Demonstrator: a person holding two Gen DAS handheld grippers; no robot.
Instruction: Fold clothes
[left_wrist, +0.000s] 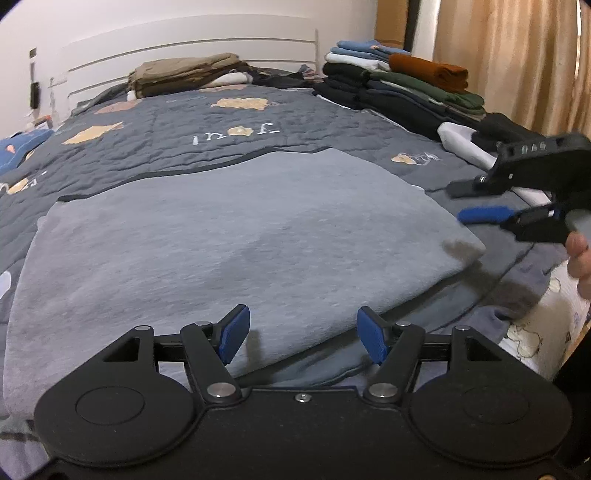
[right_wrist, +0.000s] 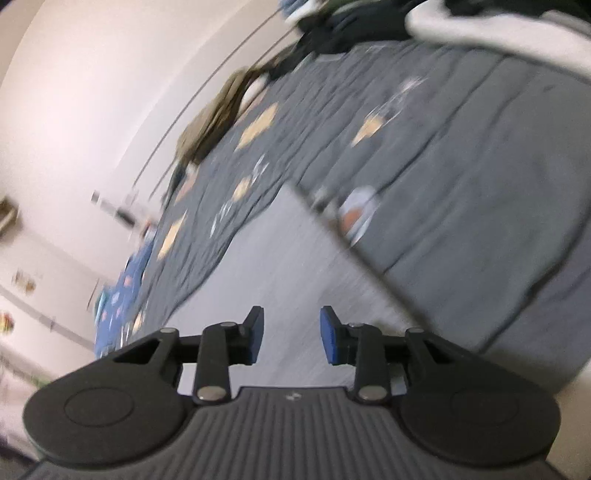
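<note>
The grey sweatshirt (left_wrist: 229, 243) lies spread flat on the bed (left_wrist: 177, 125), doubled at its right edge. It looks soft, thick and limp, best pinched at a corner or hem. The left gripper (left_wrist: 303, 334) and right gripper (right_wrist: 291, 334) both hover wide apart, empty.

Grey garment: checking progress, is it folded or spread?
Folded. The grey garment lies as a flat rectangle on the bed, with a doubled edge at its near right corner.

Folded garment (left_wrist: 229, 236) on quilt (left_wrist: 177, 122); clothes stacks (left_wrist: 406, 81) behind right, another pile (left_wrist: 184, 74) behind by headboard (left_wrist: 192, 44).
</note>
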